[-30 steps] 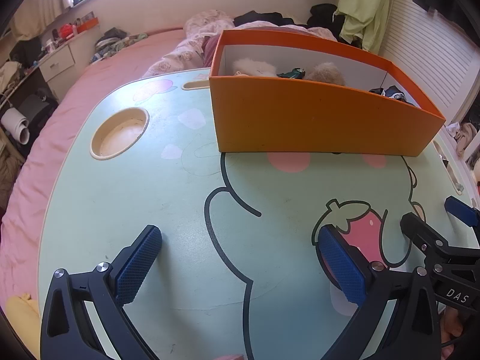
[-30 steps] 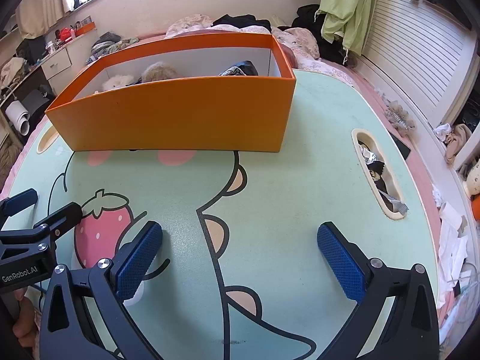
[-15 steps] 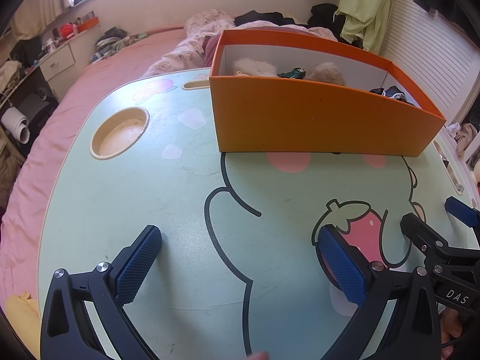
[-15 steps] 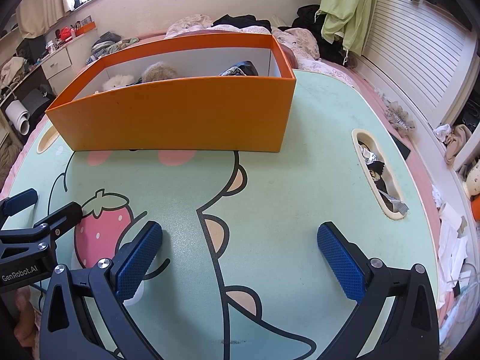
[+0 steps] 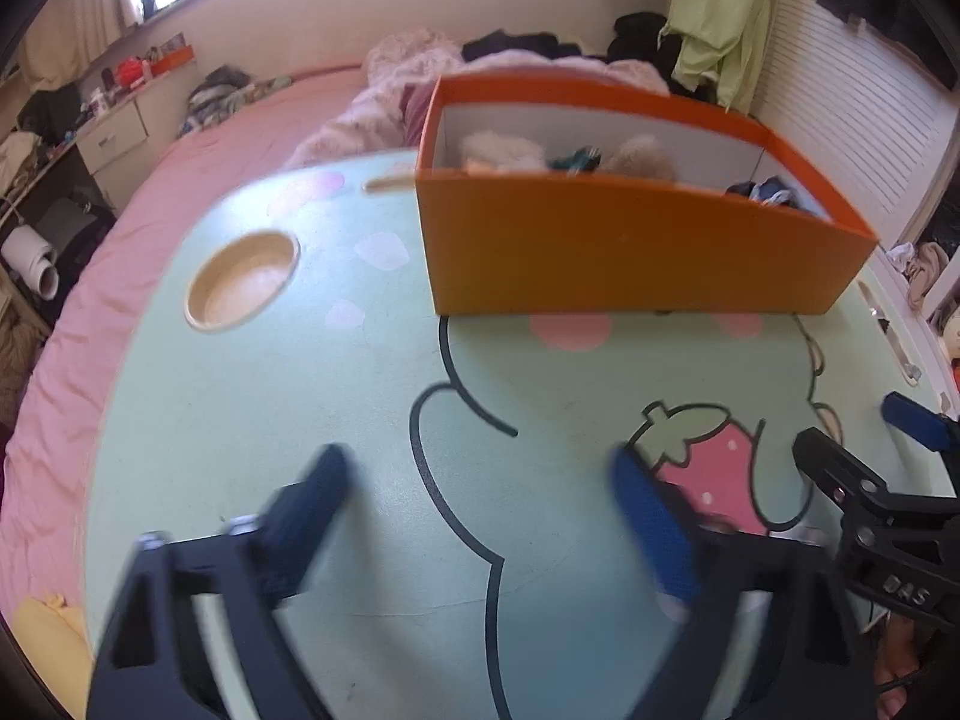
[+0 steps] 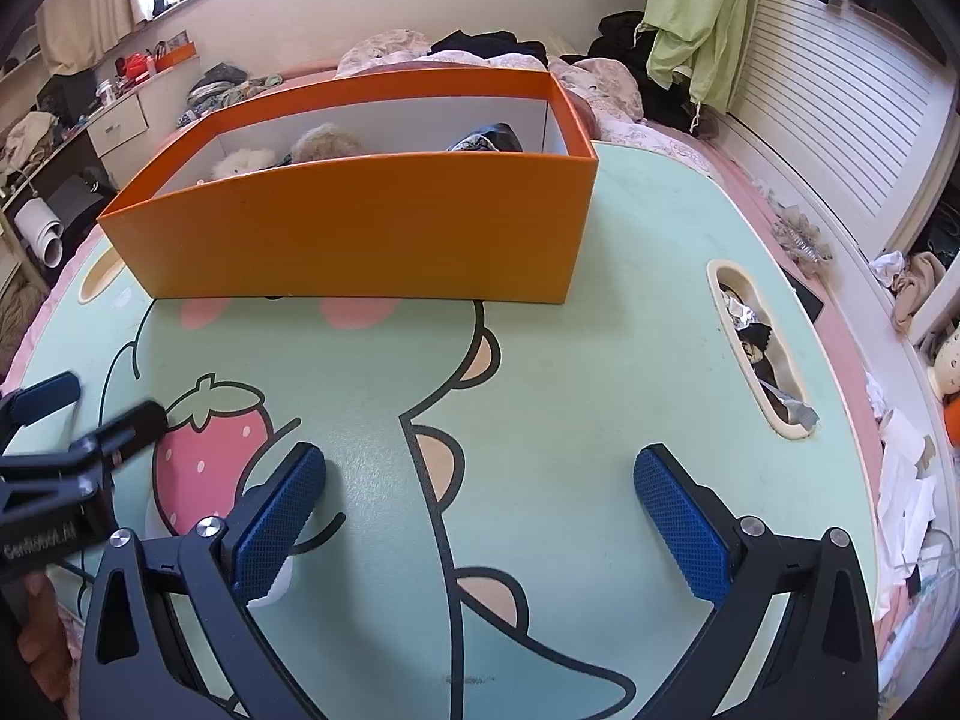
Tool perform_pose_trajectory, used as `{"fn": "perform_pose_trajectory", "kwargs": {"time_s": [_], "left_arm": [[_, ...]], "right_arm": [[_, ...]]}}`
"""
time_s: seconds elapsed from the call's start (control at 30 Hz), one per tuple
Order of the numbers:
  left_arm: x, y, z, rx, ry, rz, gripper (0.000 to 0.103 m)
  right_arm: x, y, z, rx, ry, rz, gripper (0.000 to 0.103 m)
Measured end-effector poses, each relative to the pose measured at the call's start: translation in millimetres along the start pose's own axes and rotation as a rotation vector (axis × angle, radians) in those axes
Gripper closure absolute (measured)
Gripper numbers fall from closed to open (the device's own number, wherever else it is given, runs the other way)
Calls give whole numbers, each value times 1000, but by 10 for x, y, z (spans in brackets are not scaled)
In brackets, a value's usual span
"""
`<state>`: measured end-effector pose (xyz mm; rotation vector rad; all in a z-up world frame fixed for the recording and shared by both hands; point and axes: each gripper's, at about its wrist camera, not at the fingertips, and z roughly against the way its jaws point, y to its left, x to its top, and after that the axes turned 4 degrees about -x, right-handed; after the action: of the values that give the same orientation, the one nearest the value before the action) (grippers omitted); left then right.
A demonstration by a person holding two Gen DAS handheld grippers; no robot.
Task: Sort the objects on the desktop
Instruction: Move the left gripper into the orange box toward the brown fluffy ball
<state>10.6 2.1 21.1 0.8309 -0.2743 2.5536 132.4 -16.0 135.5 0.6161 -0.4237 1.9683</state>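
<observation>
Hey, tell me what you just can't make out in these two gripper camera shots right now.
- Orange box contents: its front wall hides all but some fluffy tops and a dark item, both views.
- Left gripper: motion-blurred in left wrist view, though open.
- Table slot contents: too small and jumbled, right wrist view.
- Right gripper: open; base cut off by the bottom edge.

My right hand-held gripper reads "DAS" on its body; my left hand-held gripper reads "GenRobot.AI", blurred.
</observation>
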Motion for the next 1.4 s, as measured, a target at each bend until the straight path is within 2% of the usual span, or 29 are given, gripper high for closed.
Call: {"fn": "perform_pose_trajectory", "kwargs": {"time_s": [0.03, 0.07, 0.2, 0.27, 0.3, 0.33, 0.37, 0.4, 0.43, 0.5, 0.53, 0.6, 0.67, 0.73, 0.77, 0.83, 0.9, 0.93, 1.0, 1.13, 1.4], "left_arm": [[68, -10, 89, -15, -17, -22, 36], [161, -22, 191, -39, -41, -44, 36], [763, -50, 569, -210, -149, -75, 36], [1134, -177, 501, -291, -111, -105, 36], [1308, -275, 374, -287, -70, -125, 36], [1428, -368, 224, -236, -41, -137, 40], [1514, -464, 61, -166, -14, -142, 59], [1553, -548, -86, -131, 25, -139, 69], [1573, -619, -240, -137, 81, -131, 80], [1564, -703, -454, -196, 168, -95, 80], [1550, -740, -526, -178, 179, -94, 80], [1530, -803, -556, -106, 140, -111, 77], [1535, -846, -665, -29, 116, -118, 45], [1547, -836, -811, -19, 127, -117, 45], [1544, -848, -856, -11, 125, -125, 51], [1538, -899, -860, 6, 88, -180, 55], [1519, -933, -795, -14, 57, -223, 70], [1512, -943, -750, -32, 47, -233, 94], [1524, -961, -682, -75, 39, -240, 96], [1553, -933, -592, -85, 1, -252, 102], [1589, -683, -284, -189, -52, -161, 102]], "right_arm": [[2, -19, 56, -7, -23, -8, 24], [4, -37, 109, -7, -45, -16, 34], [73, -174, 457, 75, -175, -69, 36], [119, -219, 623, 128, -232, -78, 36], [147, -216, 675, 155, -242, -75, 36], [169, -208, 712, 175, -243, -71, 36], [179, -201, 732, 191, -242, -71, 36], [183, -186, 746, 199, -242, -75, 36], [182, -186, 743, 202, -239, -78, 36], [160, -185, 710, 209, -227, -79, 36], [146, -207, 691, 214, -220, -85, 36], [139, -254, 618, 226, -194, -110, 36], [95, -280, 558, 244, -170, -131, 36], [61, -283, 510, 257, -153, -135, 36], [47, -275, 487, 260, -147, -128, 36], [25, -240, 473, 255, -143, -111, 36], [10, -218, 471, 252, -143, -102, 36], [5, -216, 475, 248, -145, -101, 36], [-7, -200, 486, 237, -150, -104, 36], [-22, -198, 507, 221, -160, -106, 36], [6, -129, 480, 156, -178, -72, 36]]}}
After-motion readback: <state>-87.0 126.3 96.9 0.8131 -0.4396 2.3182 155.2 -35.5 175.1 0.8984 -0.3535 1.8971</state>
